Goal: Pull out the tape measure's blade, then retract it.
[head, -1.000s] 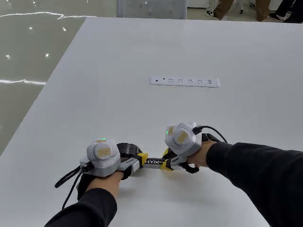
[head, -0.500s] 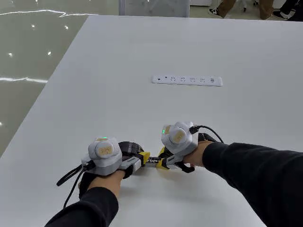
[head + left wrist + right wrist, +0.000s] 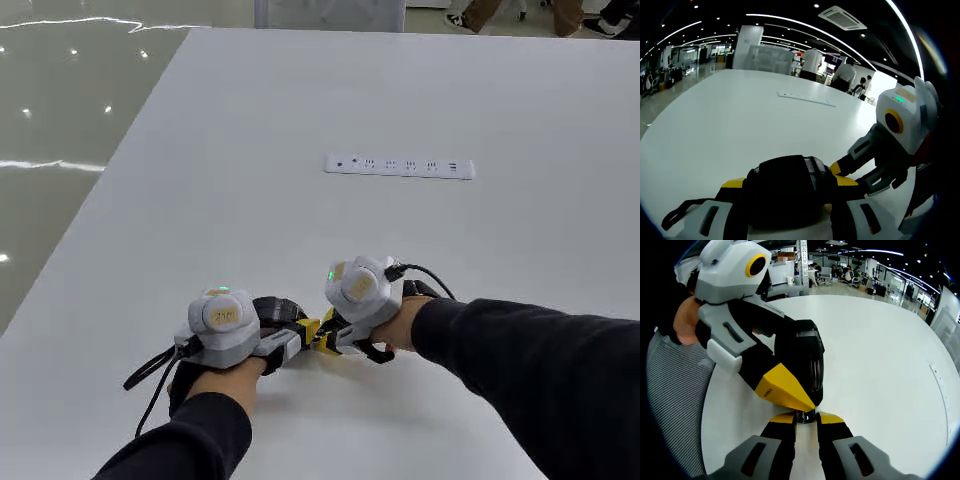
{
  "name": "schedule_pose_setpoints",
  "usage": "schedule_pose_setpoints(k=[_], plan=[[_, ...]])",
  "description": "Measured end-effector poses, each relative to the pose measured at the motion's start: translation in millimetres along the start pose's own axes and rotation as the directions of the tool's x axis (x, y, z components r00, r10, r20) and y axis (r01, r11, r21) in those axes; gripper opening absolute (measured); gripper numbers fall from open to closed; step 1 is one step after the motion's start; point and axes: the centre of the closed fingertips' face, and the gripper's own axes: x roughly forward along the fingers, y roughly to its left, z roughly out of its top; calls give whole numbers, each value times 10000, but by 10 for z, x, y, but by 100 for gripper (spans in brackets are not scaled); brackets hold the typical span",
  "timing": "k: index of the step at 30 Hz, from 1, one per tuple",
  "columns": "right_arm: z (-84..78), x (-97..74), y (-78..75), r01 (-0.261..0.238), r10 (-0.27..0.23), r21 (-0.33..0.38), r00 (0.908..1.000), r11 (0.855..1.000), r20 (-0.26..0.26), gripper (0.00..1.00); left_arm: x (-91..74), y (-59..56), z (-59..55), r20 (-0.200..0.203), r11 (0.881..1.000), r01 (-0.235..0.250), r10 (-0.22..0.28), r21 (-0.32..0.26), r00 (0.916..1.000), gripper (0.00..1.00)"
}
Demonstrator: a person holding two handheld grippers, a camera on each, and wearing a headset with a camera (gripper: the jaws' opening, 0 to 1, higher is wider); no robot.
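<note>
- Fingers [image 3: 782,418] of the right gripper [image 3: 805,418], yellow-tipped, pinched narrow on the metal end of the blade [image 3: 805,414].
- Left gripper [image 3: 789,187]: jaws clamped on either side of the black, rounded tape measure case [image 3: 785,172].
- Only a short stub of blade visible between case and right fingertips; gripper tips nearly meet.
- Case low at near edge of white table [image 3: 300,150]; resting or lifted, cannot tell.
- White power strip [image 3: 399,166] lies well apart, farther up the table.
</note>
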Motion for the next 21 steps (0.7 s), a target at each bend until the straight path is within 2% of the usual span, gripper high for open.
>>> schedule_pose_setpoints(k=[4, 10, 21], plan=[[38, 22, -11, 13, -13, 0, 10000, 10000, 66, 13, -2, 0, -1, -6, 10000, 17, -17, -10, 10000, 62], [22, 31, 5, 47, -45, -307, 10000, 9995, 40, 13, -4, -3, -3, -8, 10000, 16, -16, -9, 10000, 62], [-15, 3, 10, 91, -88, -454, 9999, 9989, 68, 13, -5, -8, -9, 1, 10000, 30, -30, -6, 10000, 62]])
